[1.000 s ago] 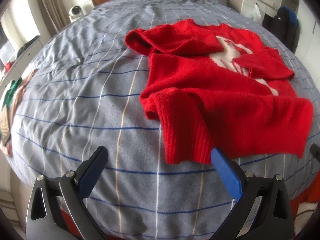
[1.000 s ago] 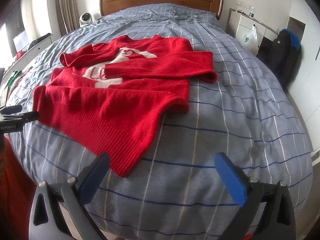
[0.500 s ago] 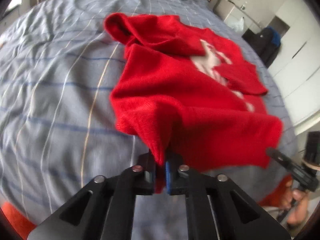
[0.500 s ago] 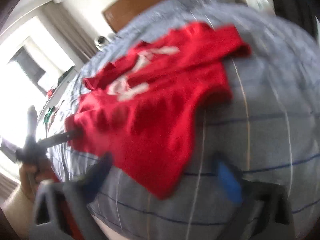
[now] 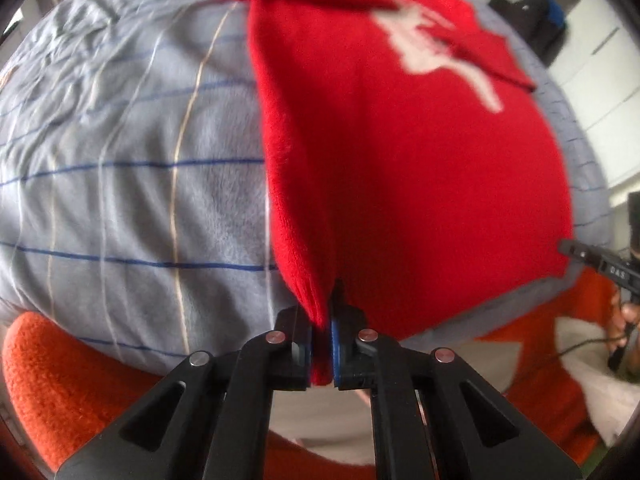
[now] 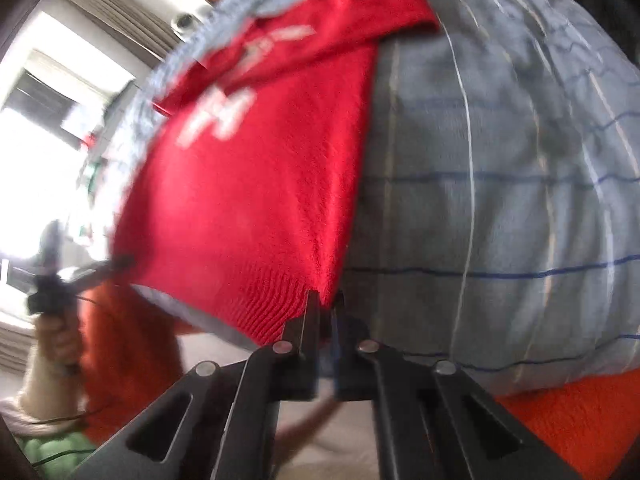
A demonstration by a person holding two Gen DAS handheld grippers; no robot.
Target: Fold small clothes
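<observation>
On the bed [image 5: 120,200], which is covered with a grey-blue cloth with thin blue and pale lines, lies a red sweater [image 5: 400,168] with a white figure on its front. It is stretched along the bed, with the hem at the near edge of the mattress and the sleeves folded across the chest at the far end.

Both tongs are at the hem. The left gripper [image 5: 321,344] is closed tight on one hem corner; a narrow fold of red wool is pinched between its blue pads and stands out a little behind them. The right gripper [image 6: 327,320] has just been closing, and its fingers are now pressed together at the other corner, where the ribbed border ends. The picture is blurred there, but the red edge goes in between the two tips, so it seems to hold the cloth too.

Each camera also sees the other tool at the side, its tip touching the far corner of the hem. In the right wrist view a hand [image 6: 56,336] holds the handle of that tool. Below the edge of the mattress there is some orange, fluffy fabric [image 5: 56,376].
</observation>
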